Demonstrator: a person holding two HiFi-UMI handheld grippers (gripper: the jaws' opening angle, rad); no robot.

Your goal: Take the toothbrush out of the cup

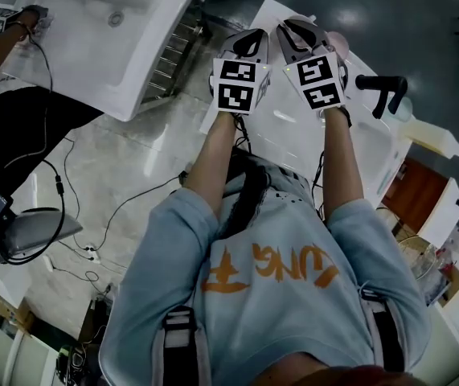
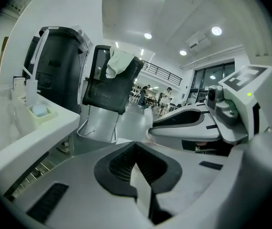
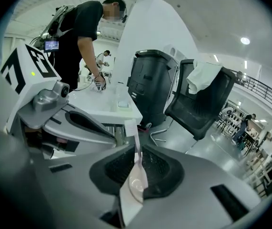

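– Grey polished floor and white worktops, is that the room?

– Yes. From the head view a white worktop (image 1: 293,127) runs from top centre toward the right edge, with a black tap (image 1: 382,91) at upper right. A second white worktop (image 1: 100,47) fills the upper left.

– Where are the claws?

– Both are held side by side at top centre, over the near end of the worktop. The left claw (image 1: 249,43) and the right claw (image 1: 301,34) are close together, their marker cubes facing the camera.

– And the toothbrush?

– It is in the right claw (image 3: 136,168). In the right gripper view the jaws are pressed onto the pale handle of the toothbrush (image 3: 136,151). Its bristle end sticks up past the jaw tips, just above centre frame. It is too small to find in the head view.

– The left claw?

– In the left gripper view the left claw (image 2: 136,168) has its jaws together with nothing between them.

– The cup?

– I cannot pick it out for certain. A pinkish rim (image 1: 338,43) shows just behind the right claw.

– Anything behind?

– A black chair (image 3: 202,99) with a white cloth over its back, a black bin (image 3: 150,85), and a person in black (image 3: 81,37) at upper left.
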